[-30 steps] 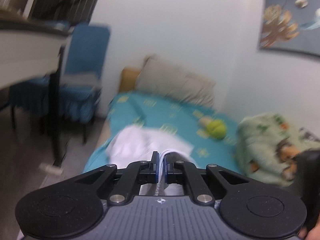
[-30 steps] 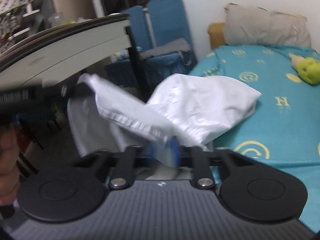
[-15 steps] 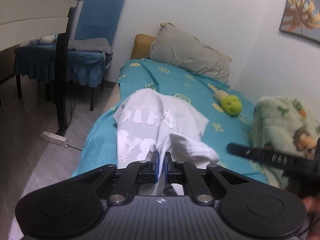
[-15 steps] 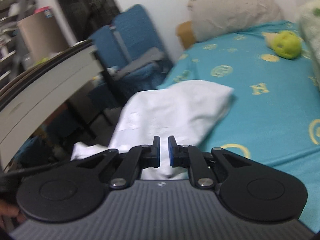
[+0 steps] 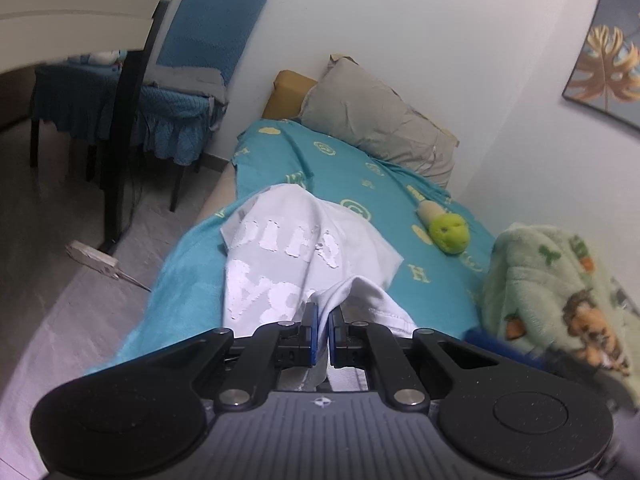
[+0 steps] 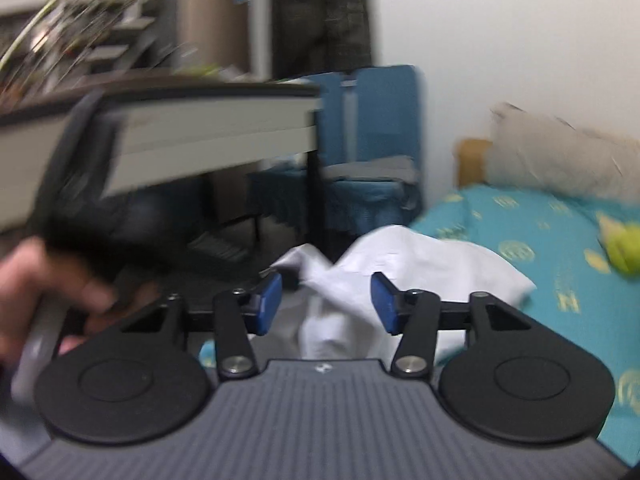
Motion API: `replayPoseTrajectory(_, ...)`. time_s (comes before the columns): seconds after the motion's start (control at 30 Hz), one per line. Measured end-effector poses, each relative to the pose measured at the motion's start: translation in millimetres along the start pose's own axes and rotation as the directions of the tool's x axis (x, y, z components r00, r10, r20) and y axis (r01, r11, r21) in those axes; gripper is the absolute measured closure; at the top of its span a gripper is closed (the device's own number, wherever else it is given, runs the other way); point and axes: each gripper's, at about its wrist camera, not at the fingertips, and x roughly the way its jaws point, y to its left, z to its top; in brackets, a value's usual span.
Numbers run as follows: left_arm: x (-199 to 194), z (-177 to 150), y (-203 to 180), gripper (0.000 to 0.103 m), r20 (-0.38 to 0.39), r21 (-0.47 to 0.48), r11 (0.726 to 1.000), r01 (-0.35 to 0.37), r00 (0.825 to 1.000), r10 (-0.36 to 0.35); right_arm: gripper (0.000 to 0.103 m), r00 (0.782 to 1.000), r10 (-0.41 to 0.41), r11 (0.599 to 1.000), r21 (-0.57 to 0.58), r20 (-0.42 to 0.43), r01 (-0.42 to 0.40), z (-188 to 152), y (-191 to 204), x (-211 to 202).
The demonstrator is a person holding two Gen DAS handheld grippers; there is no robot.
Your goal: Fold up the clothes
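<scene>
Item one, nearest: my left gripper (image 5: 320, 326), jaws pinched almost fully together on a hemmed edge of the white T-shirt (image 5: 296, 256), lifting that edge slightly off the bed (image 5: 360, 184). Item two: my right gripper (image 6: 326, 304), jaws standing well apart with nothing pressed between the pads; they have just been opening, and the white cloth is lying beyond and below the gap, not gripped. The person's hand (image 6: 44, 284) working the left tool is showing blurred at the left of the right wrist view. I am judging the step in hand to be re-gripping: the left is anchoring one edge while the right is going for a fresh hold. To do it well, I am keeping the left pinch firm and low so the shirt is not dragging toward the bed's side edge, and I am aiming the open right jaws at a single layer of hem, not a bunch. Item three, the garment: white, thin and limp, crumpled into a mound near the bed's side edge, with a cracked, flaking white print across its upper face; the letters are not readable. Item four, farther: a green plush toy (image 5: 448, 230) well apart from the shirt, a patterned blanket (image 5: 560, 292) at the right, a grey pillow (image 5: 384, 120) at the head.
</scene>
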Motion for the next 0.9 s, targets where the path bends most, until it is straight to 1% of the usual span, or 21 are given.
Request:
replayPoseTrajectory(0.03, -1.0, 0.1, 1.4, 0.098, -0.001, -0.012, 1.000, 0.012, 1.000, -0.012, 0.063, 1.000, -0.015, 0.999, -0.042, -0.027, 0.014, -3.5, 6.8, 7.5)
replayPoseTrajectory(0.1, -2.8, 0.5, 3.4, 0.098, -0.002, -0.032, 0.999, 0.033, 0.999, -0.033, 0.065, 0.996, -0.046, 0.994, -0.105, -0.076, 0.038, -11.3, 14.7, 26.4)
replayPoseTrajectory(0.17, -3.6, 0.8, 3.3, 0.098, -0.001, -0.040, 0.998, 0.043, 0.999, -0.043, 0.070, 0.992, -0.069, 0.988, -0.148, -0.106, 0.053, -17.4, 16.4, 44.1)
replayPoseTrajectory(0.23, -2.9, 0.7, 2.2, 0.098, -0.004, -0.038, 0.998, 0.044, 0.999, -0.044, 0.071, 0.987, -0.095, 0.978, -0.196, -0.133, 0.068, -22.3, 17.4, 59.3)
replayPoseTrajectory(0.33, 0.5, -0.4, 1.4, 0.097, -0.020, -0.040, 0.998, 0.050, 0.999, -0.050, 0.070, 0.975, -0.155, 0.963, -0.246, -0.156, 0.113, -29.2, 17.8, 72.3)
replayPoseTrajectory(0.43, 4.8, -2.0, -1.7, 0.097, -0.033, -0.029, 0.998, 0.048, 0.998, -0.049, 0.070, 0.969, -0.150, 0.960, -0.263, -0.198, 0.095, -32.9, 17.3, 78.7)
replayPoseTrajectory(0.47, 6.1, -2.8, -3.0, 0.097, -0.034, -0.020, 0.999, 0.043, 0.998, -0.043, 0.071, 0.969, -0.145, 0.961, -0.260, -0.200, 0.090, -33.4, 16.5, 77.9)
replayPoseTrajectory(0.5, 7.4, -3.4, -4.0, 0.097, -0.035, -0.014, 0.999, 0.037, 0.999, -0.037, 0.071, 0.971, -0.135, 0.966, -0.244, -0.197, 0.085, -32.3, 14.4, 76.0)
replayPoseTrajectory(0.53, 8.4, -3.8, -4.5, 0.097, -0.035, -0.012, 0.999, 0.031, 0.999, -0.031, 0.085, 0.973, -0.130, 0.972, -0.221, -0.192, 0.086, -28.9, 11.1, 73.8)
replayPoseTrajectory(0.57, 8.7, -4.1, -4.0, 0.097, -0.033, -0.011, 1.000, 0.026, 0.999, -0.026, 0.089, 0.974, -0.126, 0.977, -0.196, -0.186, 0.089, -25.0, 7.5, 71.5)
replayPoseTrajectory(0.67, 8.5, -5.4, -3.7, 0.097, -0.026, -0.003, 1.000, 0.011, 1.000, -0.011, 0.091, 0.983, -0.113, 0.993, -0.062, -0.143, 0.105, -9.3, -12.0, 60.0)
replayPoseTrajectory(0.7, 7.4, -6.3, -4.2, 0.093, -0.023, 0.003, 1.000, 0.008, 1.000, -0.008, 0.091, 0.985, -0.114, 0.993, -0.015, -0.127, 0.113, -4.5, -18.9, 56.2)
replayPoseTrajectory(0.73, 6.0, -7.3, -4.7, 0.086, -0.020, 0.010, 1.000, 0.007, 1.000, -0.007, 0.092, 0.987, -0.114, 0.992, 0.031, -0.114, 0.119, -0.8, -25.9, 52.6)
replayPoseTrajectory(0.8, 2.4, -11.5, -7.9, 0.078, -0.016, 0.030, 1.000, -0.003, 1.000, 0.004, 0.092, 0.989, -0.114, 0.985, 0.121, -0.095, 0.125, 5.0, -39.5, 45.7)
replayPoseTrajectory(0.83, 0.7, -14.3, -10.6, 0.071, -0.018, 0.045, 0.999, -0.015, 1.000, 0.015, 0.092, 0.989, -0.114, 0.979, 0.162, -0.090, 0.127, 5.8, -43.7, 42.7)
replayPoseTrajectory(0.87, -0.5, -18.3, -14.6, 0.068, -0.025, 0.071, 0.997, -0.032, 0.999, 0.034, 0.092, 0.990, -0.113, 0.971, 0.201, -0.087, 0.128, 6.1, -47.3, 39.9)
replayPoseTrajectory(0.9, -1.1, -23.0, -19.7, 0.062, -0.034, 0.103, 0.993, -0.050, 0.998, 0.054, 0.092, 0.990, -0.113, 0.963, 0.237, -0.083, 0.129, 6.4, -51.3, 37.2)
